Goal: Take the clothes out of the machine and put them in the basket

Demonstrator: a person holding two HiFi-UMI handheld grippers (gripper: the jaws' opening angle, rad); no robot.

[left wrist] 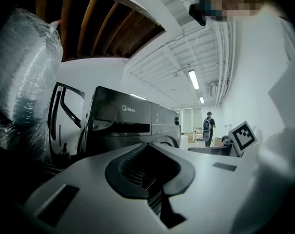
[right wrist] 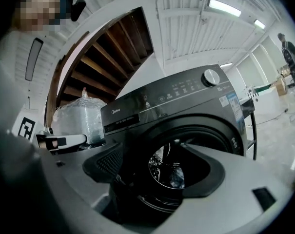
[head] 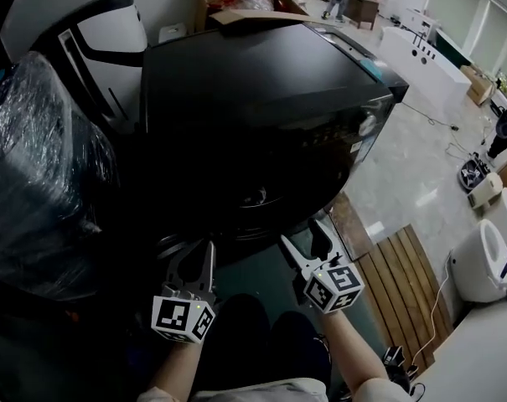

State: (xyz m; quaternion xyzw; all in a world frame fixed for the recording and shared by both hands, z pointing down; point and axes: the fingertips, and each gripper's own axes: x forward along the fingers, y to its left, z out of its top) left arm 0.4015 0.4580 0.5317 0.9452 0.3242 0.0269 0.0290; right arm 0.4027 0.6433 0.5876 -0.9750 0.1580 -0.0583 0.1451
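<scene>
- The right gripper (head: 302, 239) was held just in front of the dark Midea washing machine (head: 261, 115), its fingers spread wide with nothing between them. Through that gap, the right gripper view showed the round drum opening (right wrist: 169, 172).
- The left gripper (head: 190, 256) hung near the machine's left front corner with its fingers closed together and empty. In that state it could not take hold of cloth and would only push it deeper, so it would have to open first.
- The clothes (right wrist: 177, 177) showed only as a pale, dim patch deep in the drum. A shallow reach would probably have closed on air or on a single fold, and a loosely pinched garment could slip out over the sill onto the floor.
- The ribbed drum wall was shiny and close around the load. Jaws pushed in off-centre might have knocked the rim of the opening or scraped the metal.
- A garment hauled out quickly could snag on the door seal, or drag a second piece out with it.
- No basket appeared in any view, so the carry would have begun toward an unseen target. The plastic-wrapped bundle (head: 35, 157) crowded the left side, and a swing that way risked brushing it.
</scene>
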